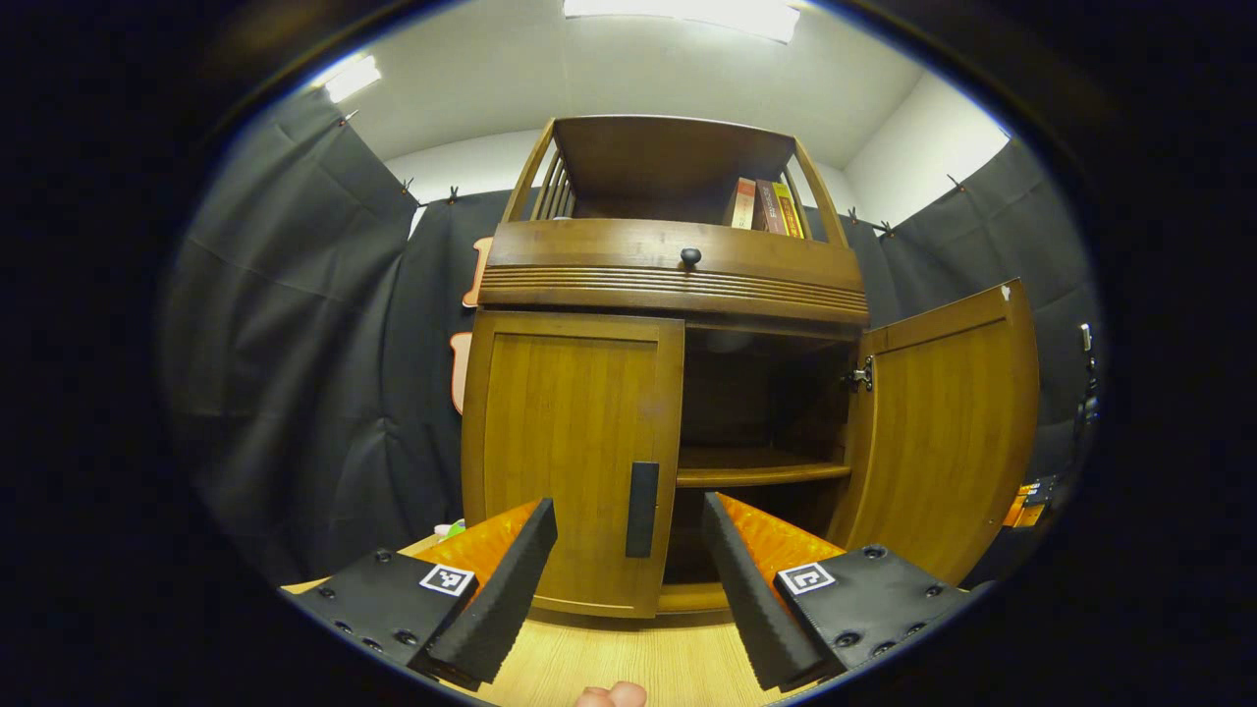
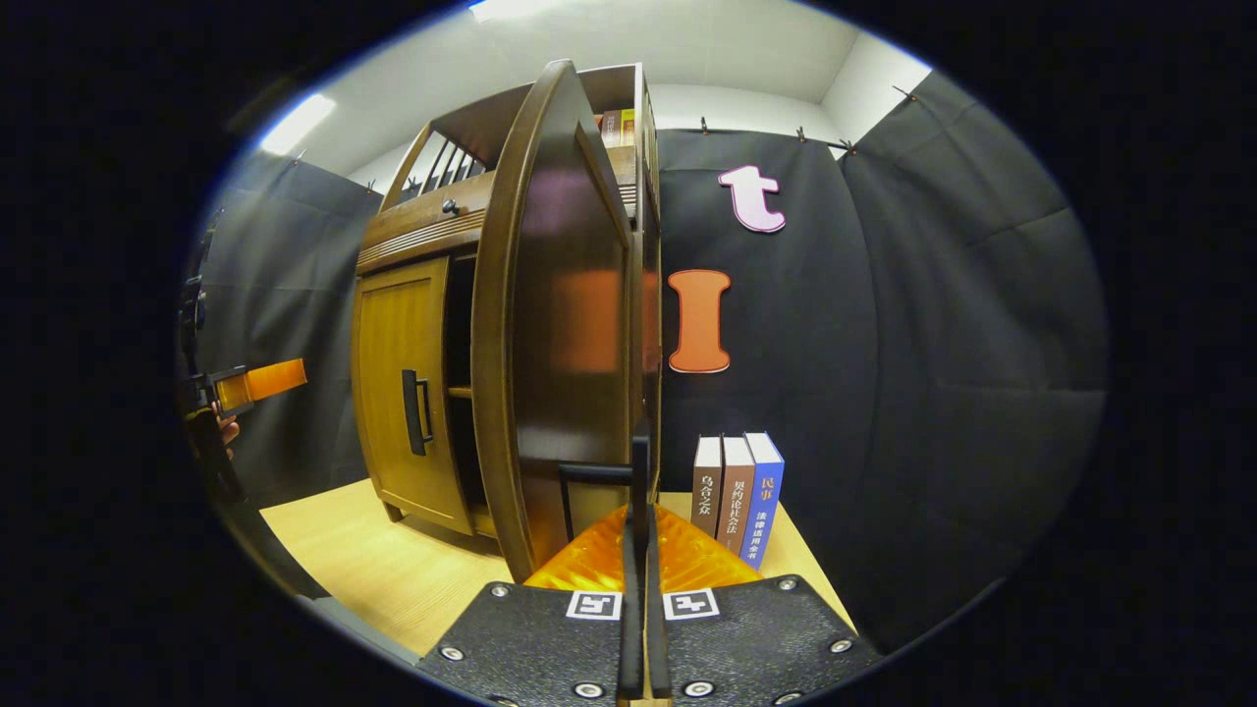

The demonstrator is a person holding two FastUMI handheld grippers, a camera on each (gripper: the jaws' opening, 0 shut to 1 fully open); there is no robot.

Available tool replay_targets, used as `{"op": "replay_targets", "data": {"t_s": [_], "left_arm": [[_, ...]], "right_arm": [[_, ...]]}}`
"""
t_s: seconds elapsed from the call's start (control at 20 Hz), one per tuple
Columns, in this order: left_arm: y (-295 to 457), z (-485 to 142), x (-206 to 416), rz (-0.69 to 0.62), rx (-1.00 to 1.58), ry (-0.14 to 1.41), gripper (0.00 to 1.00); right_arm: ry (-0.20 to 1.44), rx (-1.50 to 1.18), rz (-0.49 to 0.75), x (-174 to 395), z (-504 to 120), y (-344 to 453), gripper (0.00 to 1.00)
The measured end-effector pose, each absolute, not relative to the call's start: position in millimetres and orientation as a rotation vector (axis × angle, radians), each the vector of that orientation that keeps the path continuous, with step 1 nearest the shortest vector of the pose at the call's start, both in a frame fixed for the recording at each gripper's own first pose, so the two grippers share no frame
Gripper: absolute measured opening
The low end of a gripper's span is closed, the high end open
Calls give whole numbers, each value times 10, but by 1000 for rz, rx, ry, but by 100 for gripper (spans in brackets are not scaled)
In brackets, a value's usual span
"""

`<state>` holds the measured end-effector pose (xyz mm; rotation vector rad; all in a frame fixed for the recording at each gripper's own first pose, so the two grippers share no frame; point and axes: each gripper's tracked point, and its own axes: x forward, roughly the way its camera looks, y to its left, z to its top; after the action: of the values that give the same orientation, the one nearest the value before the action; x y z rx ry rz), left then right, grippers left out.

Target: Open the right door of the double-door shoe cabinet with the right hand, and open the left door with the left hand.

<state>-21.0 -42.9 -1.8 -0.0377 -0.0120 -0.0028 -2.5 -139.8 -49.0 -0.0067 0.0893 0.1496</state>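
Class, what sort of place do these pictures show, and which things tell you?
Probably a staged recording booth, not a home: black cloth walls hang behind a wooden shoe cabinet on a table, with books beside it.

Black screwed plates (image 1: 874,599) (each bearing a square marker) back the tongs (image 1: 628,579).

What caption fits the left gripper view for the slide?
Open left gripper faces the closed left door's handle; right door already swung open.

A test booth made to look like a home: black cloth walls (image 1: 295,344), a wooden shoe cabinet (image 1: 668,393), standing books (image 2: 737,496)
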Motion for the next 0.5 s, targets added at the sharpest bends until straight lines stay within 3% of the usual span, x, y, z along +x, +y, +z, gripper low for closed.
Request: {"op": "replay_targets", "data": {"t_s": [0.3,0.35,0.4,0.5], "left_arm": [[-399,27,-286,9,-39,-18,96],[-398,31,-299,11,-40,-18,96],[-407,30,-306,9,-38,-18,96],[-423,38,-318,6,-33,-17,96]], "right_arm": [[79,21,211,4,-479,-1524,2],[74,31,223,6,-464,-1527,10],[67,46,229,10,-460,-1539,2],[58,54,247,-3,-447,-1522,3]]}}
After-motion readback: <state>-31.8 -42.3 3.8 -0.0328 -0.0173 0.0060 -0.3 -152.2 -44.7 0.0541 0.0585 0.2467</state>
